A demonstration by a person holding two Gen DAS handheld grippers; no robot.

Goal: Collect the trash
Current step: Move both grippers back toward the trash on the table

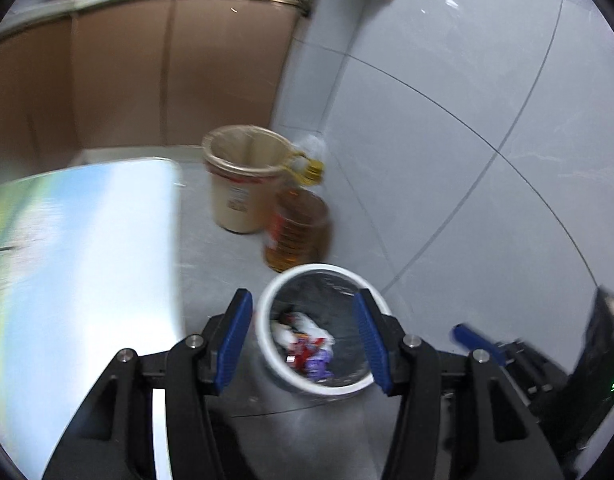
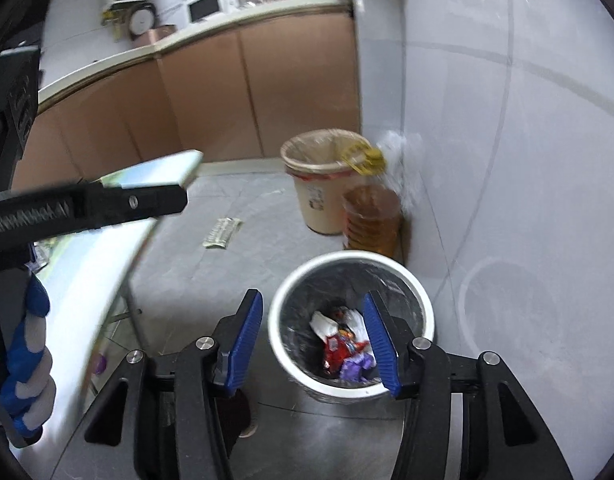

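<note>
Below both grippers, at twelve o'clock: white bin [image 2: 421, 300] holding wrappers [image 2: 345, 350]; left fingers [image 1: 239, 340] and right fingers [image 2: 247, 344] half-open, empty.

Both wrist views angled down from above, sharing the white bin [image 1: 267, 344] [image 2: 421, 300]

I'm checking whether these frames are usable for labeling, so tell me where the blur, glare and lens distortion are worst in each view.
Left wrist view: the table top is smeared with motion blur and bright glare, and the oil bottle is soft. The fisheye bends the tile lines.

Right wrist view: sharper overall; the white bin and its wrappers read clearly, but the gloved hand is blurred and the wall at right is washed out.
</note>
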